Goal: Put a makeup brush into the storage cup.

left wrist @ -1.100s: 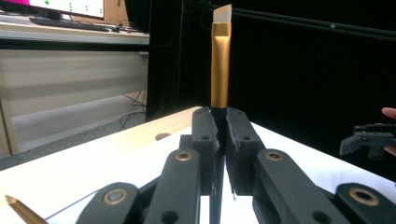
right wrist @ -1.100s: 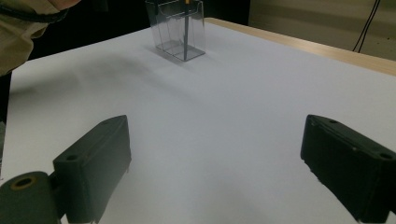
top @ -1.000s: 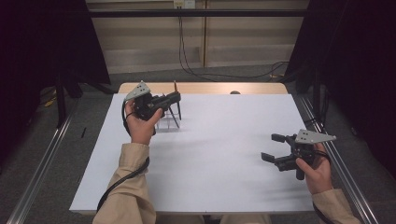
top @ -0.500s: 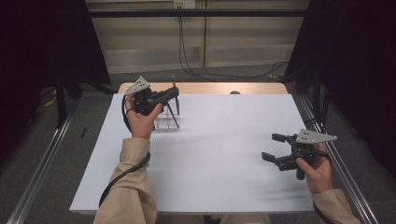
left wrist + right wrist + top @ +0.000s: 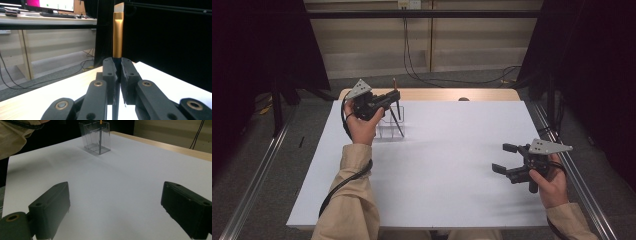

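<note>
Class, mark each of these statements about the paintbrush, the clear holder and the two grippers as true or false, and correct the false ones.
1. The left gripper is shut on the paintbrush. True.
2. The brush is held with its bristles pointing up. True.
3. The right gripper is clamped on the clear holder. False: its jaws stand wide apart over bare white table, far from the holder.
4. The clear holder lies tipped on its side. False: it stands upright near the table's far left corner.
5. The holder has a dark, thin stick-like item in it. True.
</note>
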